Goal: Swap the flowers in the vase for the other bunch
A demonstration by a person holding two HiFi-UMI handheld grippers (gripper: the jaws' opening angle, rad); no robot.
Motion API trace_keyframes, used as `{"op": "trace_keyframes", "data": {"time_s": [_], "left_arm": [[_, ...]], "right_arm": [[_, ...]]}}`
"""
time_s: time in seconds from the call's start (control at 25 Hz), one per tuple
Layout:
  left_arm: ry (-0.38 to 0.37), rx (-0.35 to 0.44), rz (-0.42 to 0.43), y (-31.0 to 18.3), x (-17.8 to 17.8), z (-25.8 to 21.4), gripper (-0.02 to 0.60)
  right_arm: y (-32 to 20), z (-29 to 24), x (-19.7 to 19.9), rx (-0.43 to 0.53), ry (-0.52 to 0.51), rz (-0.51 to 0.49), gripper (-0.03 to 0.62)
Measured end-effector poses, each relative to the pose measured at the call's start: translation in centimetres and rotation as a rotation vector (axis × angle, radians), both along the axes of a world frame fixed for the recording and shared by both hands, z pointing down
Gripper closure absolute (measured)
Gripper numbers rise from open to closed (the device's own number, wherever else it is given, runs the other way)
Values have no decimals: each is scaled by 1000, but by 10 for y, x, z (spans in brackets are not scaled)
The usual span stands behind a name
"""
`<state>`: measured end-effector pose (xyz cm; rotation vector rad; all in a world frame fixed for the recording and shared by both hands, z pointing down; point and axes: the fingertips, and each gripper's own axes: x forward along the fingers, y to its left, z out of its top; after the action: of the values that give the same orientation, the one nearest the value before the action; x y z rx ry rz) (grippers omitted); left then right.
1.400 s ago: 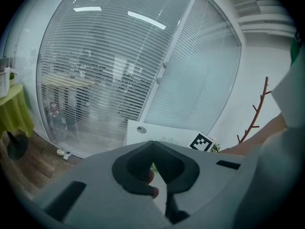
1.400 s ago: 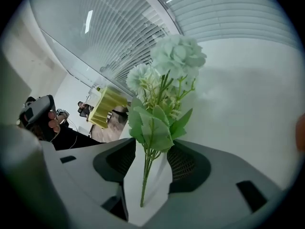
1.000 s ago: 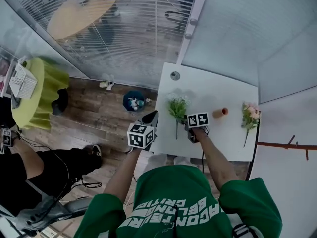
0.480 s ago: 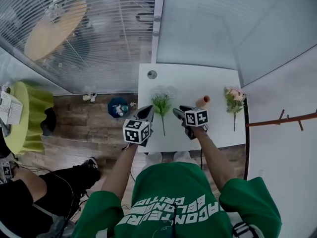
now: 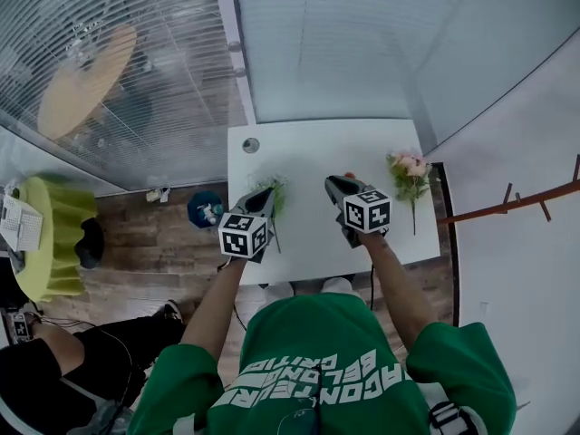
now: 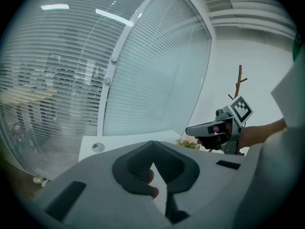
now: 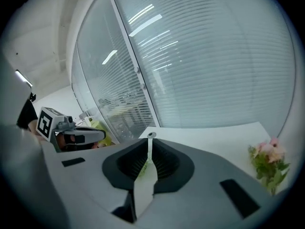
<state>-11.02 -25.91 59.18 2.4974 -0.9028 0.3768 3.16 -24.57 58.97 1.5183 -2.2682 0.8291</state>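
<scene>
Left tongs (image 5: 265, 193) over white table (image 5: 308, 152), glass walls (image 5: 362, 43)

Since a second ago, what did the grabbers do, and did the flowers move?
The right gripper lifted away from the stem of the green bunch, and its jaws have just been closing with nothing between them. The left gripper moved in over that bunch. Nothing was picked up. The green bunch and the pink flowers lie on the white table as before.
</scene>
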Motion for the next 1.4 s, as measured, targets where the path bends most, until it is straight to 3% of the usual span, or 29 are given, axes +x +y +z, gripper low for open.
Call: {"op": "trace_keyframes", "data": {"time_s": [0.24, 0.68, 1.4], "left_arm": [[-23, 36, 17, -1, 49, -11, 578], [-29, 96, 12, 0, 124, -41, 578], [-31, 115, 21, 3, 150, -47, 578]], "right_arm": [[9, -31, 52, 101, 39, 0, 578], [21, -53, 140, 161, 31, 46, 580], [26, -46, 169, 147, 50, 65, 580]]}}
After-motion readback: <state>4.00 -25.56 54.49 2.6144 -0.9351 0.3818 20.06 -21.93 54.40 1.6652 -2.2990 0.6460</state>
